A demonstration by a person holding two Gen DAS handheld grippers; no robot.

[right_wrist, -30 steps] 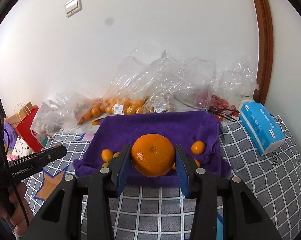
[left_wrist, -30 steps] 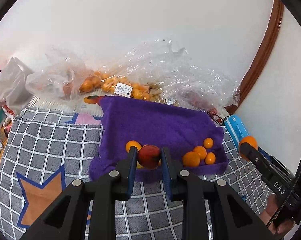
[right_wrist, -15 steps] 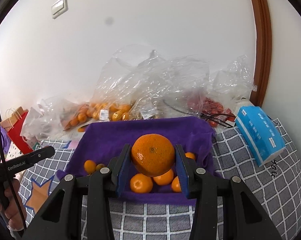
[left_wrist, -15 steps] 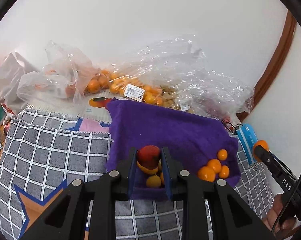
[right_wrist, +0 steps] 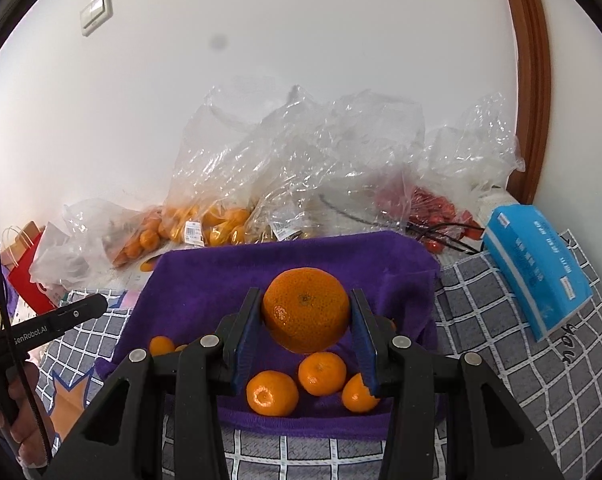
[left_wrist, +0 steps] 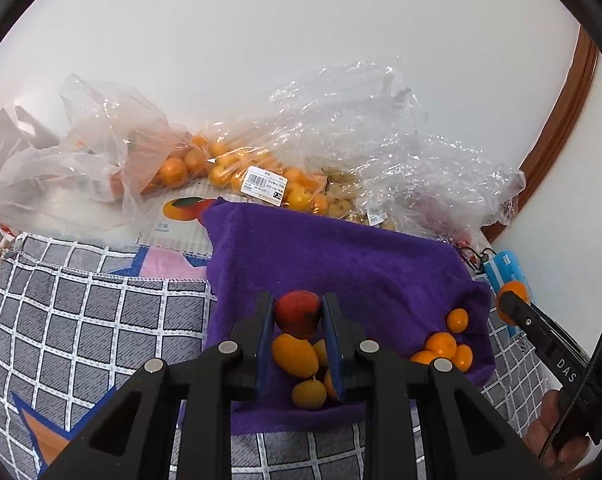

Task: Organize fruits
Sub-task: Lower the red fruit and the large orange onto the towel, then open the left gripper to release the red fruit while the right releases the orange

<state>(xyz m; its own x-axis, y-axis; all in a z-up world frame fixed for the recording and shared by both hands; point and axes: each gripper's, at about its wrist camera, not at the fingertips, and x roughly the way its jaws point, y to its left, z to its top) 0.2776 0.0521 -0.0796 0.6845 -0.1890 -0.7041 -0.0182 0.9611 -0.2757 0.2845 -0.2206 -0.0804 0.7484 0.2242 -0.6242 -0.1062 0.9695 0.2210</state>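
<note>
My left gripper [left_wrist: 297,316] is shut on a small red fruit [left_wrist: 298,315], held above several small yellow-orange fruits [left_wrist: 295,354] at the front left of a purple towel [left_wrist: 341,264]. My right gripper [right_wrist: 305,310] is shut on a large orange [right_wrist: 305,310], held over a group of smaller oranges [right_wrist: 321,372] at the front right of the purple towel [right_wrist: 285,256]. That group also shows in the left wrist view [left_wrist: 447,346]. The right gripper appears at the right edge of the left wrist view [left_wrist: 513,308].
Clear plastic bags of oranges [left_wrist: 229,168] and red fruit [right_wrist: 429,208] lie against the wall behind the towel. A blue tissue pack [right_wrist: 537,268] lies on the checked grey cloth [left_wrist: 81,312] at the right. A red paper bag [right_wrist: 25,268] stands at the far left.
Both grippers have moved forward and over the purple towel with their fruit still held. The loose fruit groups now lie under the fingers.
</note>
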